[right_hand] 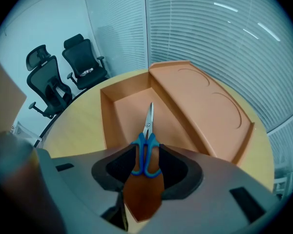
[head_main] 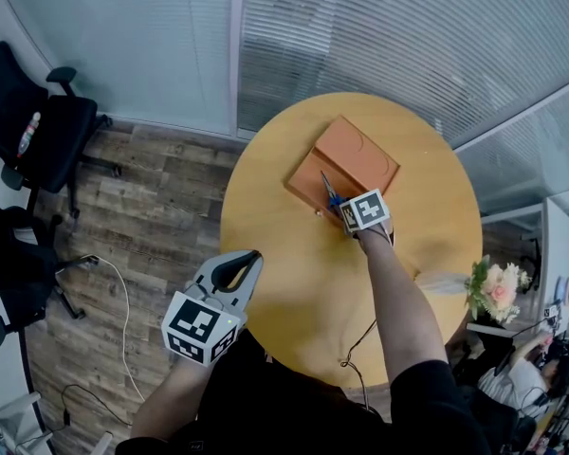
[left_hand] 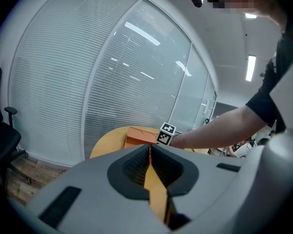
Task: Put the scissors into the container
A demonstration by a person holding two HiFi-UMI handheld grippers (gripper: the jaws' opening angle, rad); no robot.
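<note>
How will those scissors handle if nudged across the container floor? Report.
The scissors look small and slim, so probably light and rigid. Seemingly lying flat in the container, they should slide rather than roll. Their smooth blue handles could slip in a loose grip.

one table [head_main: 294, 282], one orange container [head_main: 360, 154], one pair of scissors [right_hand: 147, 139], one bunch of flowers [head_main: 498, 287], two black chairs [right_hand: 49, 79] and two grippers, left gripper [head_main: 253, 254] and right gripper [head_main: 339, 207], are counted.

Head view overhead of table [head_main: 294, 282], gripper views low, sharing container [right_hand: 195, 101]
</note>
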